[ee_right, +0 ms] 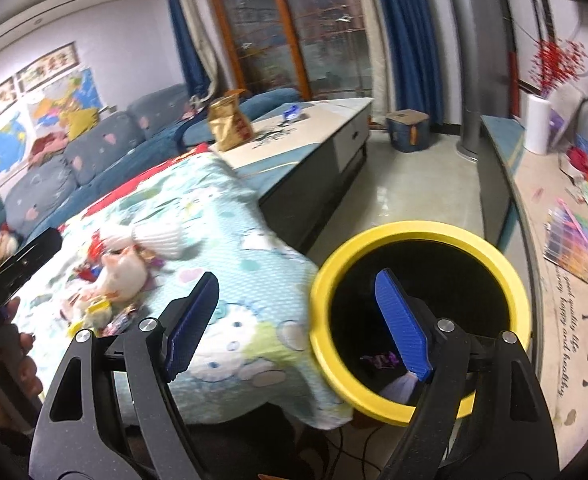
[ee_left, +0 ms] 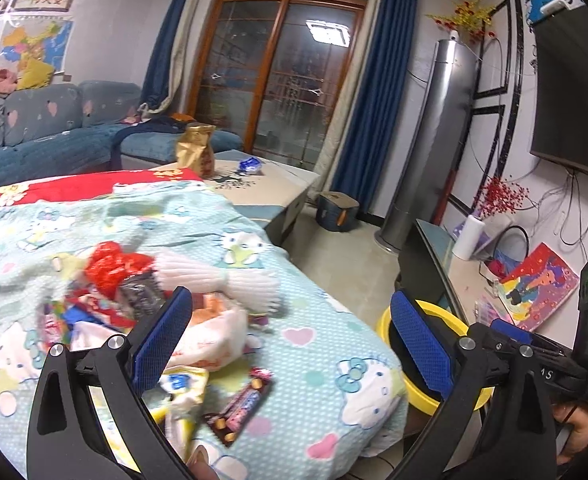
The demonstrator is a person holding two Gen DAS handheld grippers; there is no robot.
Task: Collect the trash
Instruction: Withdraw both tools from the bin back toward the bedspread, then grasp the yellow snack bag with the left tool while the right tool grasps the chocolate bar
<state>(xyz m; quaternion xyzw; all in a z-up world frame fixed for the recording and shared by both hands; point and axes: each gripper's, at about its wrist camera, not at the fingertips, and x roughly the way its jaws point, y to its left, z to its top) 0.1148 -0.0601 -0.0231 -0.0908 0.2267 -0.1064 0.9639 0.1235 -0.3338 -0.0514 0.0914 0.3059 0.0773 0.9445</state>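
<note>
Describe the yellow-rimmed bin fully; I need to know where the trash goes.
The bin is round, with a broad, smooth yellow rim that looks like plastic, and a black inside. It stands upright on the floor, its rim pressed against the hanging edge of the cartoon-cat blanket. Its mouth is open, with no lid. Inside lie a purple wrapper and a pale scrap. The right gripper, jaws open and empty, hangs over its near rim.

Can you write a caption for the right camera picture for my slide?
Open right tool hangs empty between the yellow-rimmed bin and the cartoon-cat blanket.
</note>
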